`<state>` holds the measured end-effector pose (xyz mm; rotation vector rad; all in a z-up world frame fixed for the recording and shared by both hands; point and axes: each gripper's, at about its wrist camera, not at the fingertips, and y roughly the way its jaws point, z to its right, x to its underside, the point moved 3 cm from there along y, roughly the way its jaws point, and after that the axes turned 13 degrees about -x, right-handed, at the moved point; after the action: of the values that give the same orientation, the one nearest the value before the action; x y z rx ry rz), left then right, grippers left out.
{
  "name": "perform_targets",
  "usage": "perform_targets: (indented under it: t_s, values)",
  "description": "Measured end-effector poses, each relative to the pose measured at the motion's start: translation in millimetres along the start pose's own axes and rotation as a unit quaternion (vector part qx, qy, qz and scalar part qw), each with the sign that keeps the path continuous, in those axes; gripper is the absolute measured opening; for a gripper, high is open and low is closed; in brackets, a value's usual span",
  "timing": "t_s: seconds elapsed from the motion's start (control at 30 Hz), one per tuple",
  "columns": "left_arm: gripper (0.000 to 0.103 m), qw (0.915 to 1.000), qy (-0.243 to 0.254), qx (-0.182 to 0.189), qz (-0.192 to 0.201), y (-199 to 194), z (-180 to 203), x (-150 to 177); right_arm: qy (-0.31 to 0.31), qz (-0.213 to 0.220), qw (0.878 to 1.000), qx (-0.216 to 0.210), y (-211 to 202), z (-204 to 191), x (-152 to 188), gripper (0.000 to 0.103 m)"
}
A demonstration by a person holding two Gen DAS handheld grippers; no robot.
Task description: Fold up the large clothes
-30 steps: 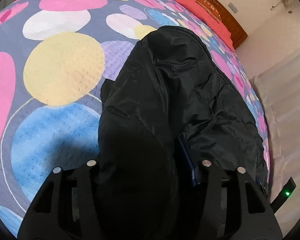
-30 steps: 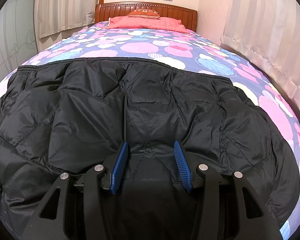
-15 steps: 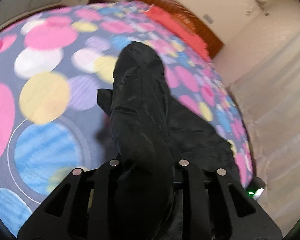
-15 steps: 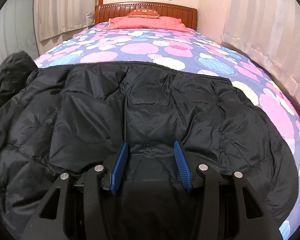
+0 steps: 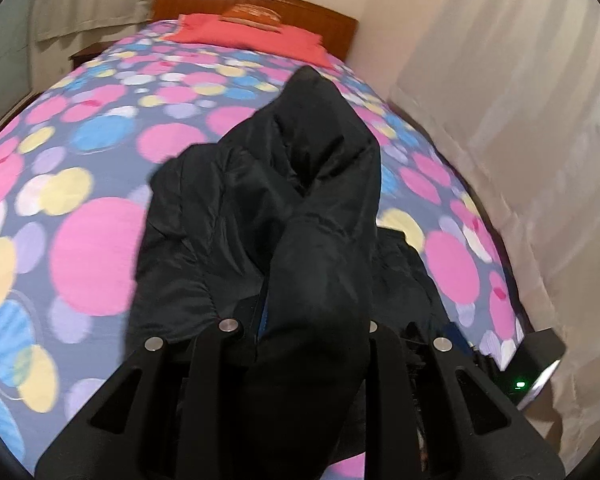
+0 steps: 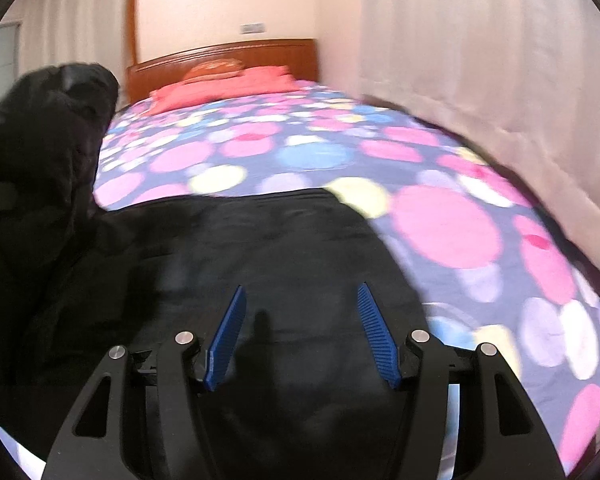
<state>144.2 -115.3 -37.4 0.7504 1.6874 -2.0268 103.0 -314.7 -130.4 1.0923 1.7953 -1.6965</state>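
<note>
- While the puffy black quilted jacket [image 5: 260,208] lies on the bed's polka-dot bedspread [image 5: 96,256], the left gripper [image 5: 300,332] pinches a bunched side of it, lifted clear.
- The right gripper [image 6: 300,336] has just been opening; its jaws stand spread, nothing between them, above the flat part.
- Judged so: the first fold is underway, the rest remains.

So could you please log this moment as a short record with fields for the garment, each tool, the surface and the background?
garment: black jacket, partly flat on the bed, one side lifted
left tool: shut on a raised fold of the jacket
right tool: open, nothing gripped, jaws have just been opening over the jacket
surface: dotted bedspread
background: red pillows, wooden headboard
</note>
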Motion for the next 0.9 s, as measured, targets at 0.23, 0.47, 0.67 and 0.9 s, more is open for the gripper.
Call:
perform_targets:
  t_s: [0.23, 0.47, 0.67, 0.9]
  values:
    - [0.021, 0.9984, 0.038, 0.008, -0.041, 52.9, 86.4, 27.1, 0.054, -0.013, 0.997, 0.051, -11.6, 87.4, 5.7, 0.058]
    - [0.021, 0.9969, 0.069, -0.007, -0.037, 95.2, 129.9, 56.8, 0.075, -0.039, 0.994, 0.074, -7.1, 124.0, 25.8, 0.058]
    - [0.021, 0.9969, 0.075, -0.010, -0.020, 100.0, 133.7, 63.4, 0.084, -0.052, 0.992, 0.072, -4.0, 126.3, 35.6, 0.058]
    - [0.065, 0.9959, 0.085, 0.024, -0.019, 77.7, 142.0, 59.3, 0.082, -0.048, 0.993, 0.073, -13.2, 122.3, 32.7, 0.058]
